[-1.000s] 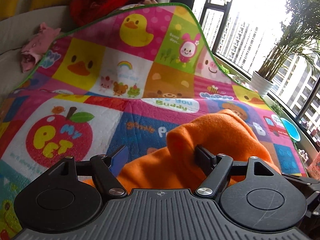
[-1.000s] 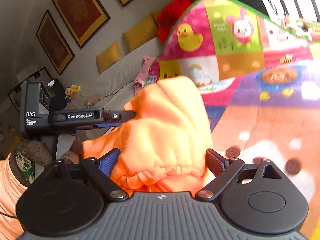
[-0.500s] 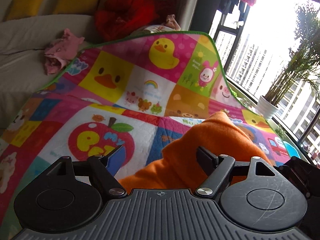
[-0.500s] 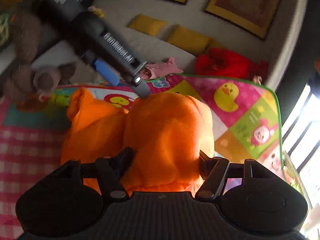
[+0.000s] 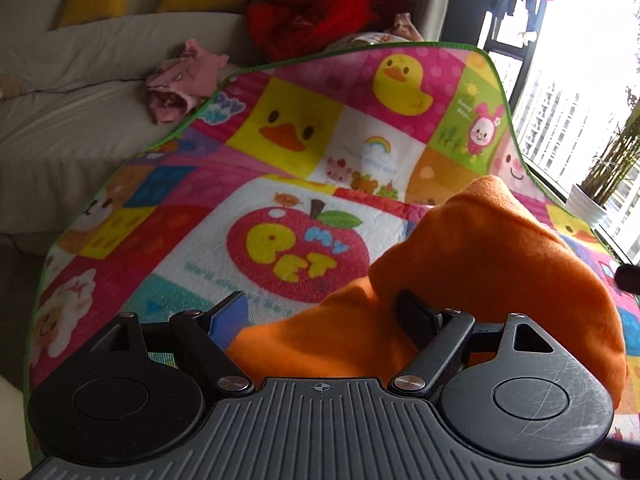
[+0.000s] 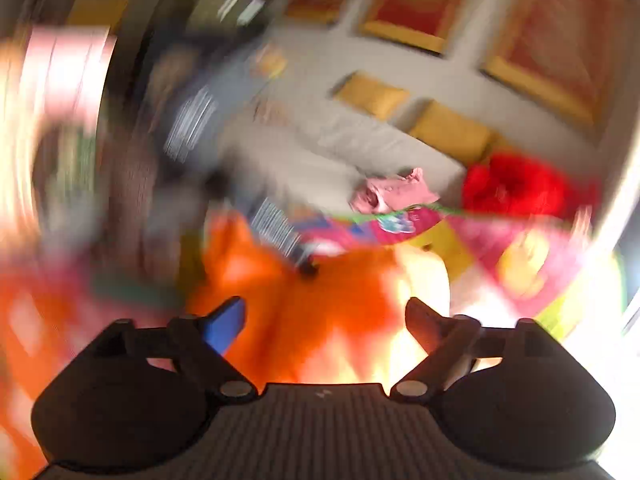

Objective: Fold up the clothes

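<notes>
daylight is blowing out the window (image 5: 576, 92) in the left view; the right view is smearing with motion blur, edges bending.

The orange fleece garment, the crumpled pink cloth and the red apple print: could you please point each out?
Orange fleece garment (image 5: 480, 256), left wrist view, raised fold.
Crumpled pink cloth (image 5: 180, 84), left wrist view, its middle.
Red apple print (image 5: 296, 252), left wrist view, yellow lettering.

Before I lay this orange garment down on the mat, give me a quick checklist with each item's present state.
1. Left tool spread wide with orange garment bunched between its fingers: ok.
2. Right tool grip on the garment: cannot tell, view blurred.
3. Printed mat bare ahead of the garment: ok.
4. Pink clothes off the mat, on the sofa: ok.
5. Garment smooth, ready to fold: not ok, bunched.
</notes>
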A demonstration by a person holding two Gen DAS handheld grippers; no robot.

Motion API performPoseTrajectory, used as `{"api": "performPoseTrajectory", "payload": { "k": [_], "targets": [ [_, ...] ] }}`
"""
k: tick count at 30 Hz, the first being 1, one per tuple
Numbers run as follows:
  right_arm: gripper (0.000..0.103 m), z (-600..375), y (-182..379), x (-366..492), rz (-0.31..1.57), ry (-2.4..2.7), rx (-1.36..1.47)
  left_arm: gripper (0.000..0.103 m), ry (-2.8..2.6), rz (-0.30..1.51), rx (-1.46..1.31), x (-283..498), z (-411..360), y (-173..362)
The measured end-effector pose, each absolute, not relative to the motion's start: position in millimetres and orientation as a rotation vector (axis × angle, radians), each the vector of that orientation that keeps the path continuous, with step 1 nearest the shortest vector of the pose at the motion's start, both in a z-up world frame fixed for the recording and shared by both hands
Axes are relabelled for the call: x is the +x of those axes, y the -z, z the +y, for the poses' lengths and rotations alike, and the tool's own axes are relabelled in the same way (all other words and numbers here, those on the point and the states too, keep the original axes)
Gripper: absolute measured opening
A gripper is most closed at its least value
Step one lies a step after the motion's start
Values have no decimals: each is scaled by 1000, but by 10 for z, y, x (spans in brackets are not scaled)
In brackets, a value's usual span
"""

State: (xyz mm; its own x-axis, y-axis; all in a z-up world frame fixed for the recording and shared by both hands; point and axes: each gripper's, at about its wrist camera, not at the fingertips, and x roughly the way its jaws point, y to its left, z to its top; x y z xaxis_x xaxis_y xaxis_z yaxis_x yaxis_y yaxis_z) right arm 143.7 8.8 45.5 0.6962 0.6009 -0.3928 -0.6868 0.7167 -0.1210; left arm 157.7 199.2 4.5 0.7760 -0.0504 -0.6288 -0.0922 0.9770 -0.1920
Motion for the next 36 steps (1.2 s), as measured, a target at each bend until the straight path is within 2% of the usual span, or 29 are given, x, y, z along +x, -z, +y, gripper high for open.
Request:
{"api": "performPoseTrajectory", "payload": {
  "k": [2,5,11,16,17,18,19,21,24,25,26,31,36],
  "targets": [
    [99,-258,-508,1642,396,-700,1,83,-25,695,-214,1604,1980,31],
    [99,-588,-355,1916,461,-558,196,83,-19,702,-222,1639,1967,98],
    [99,-684,108,2152,545,-313,171,83,-7,698,-257,1539,2027,29],
    [94,-825,296,2170,568,-237,223,85,16,680,-279,1273,2125,-127],
    [85,-877,331,2205,573,-243,262,85,18,693,-283,1231,2147,-118],
    [73,-927,368,2242,578,-256,299,85,21,708,-290,1201,2166,-99],
    [66,-977,405,2279,582,-269,337,85,27,727,-305,1197,2181,-60],
    [38,-1027,396,2320,574,-276,370,83,41,761,-334,1196,2202,18],
    [21,-1060,227,2302,520,-281,326,67,85,781,-368,1268,2104,94],
    [20,-1048,111,2271,486,-279,273,60,108,785,-375,1302,2036,105],
    [17,-1029,-18,2222,449,-274,212,60,134,785,-375,1340,1941,108],
    [17,-511,-397,1889,261,-293,-302,60,268,789,-379,1554,1435,148],
    [17,-8,-387,1543,233,-477,-514,61,286,786,-388,1652,1263,215]
  ]
}}
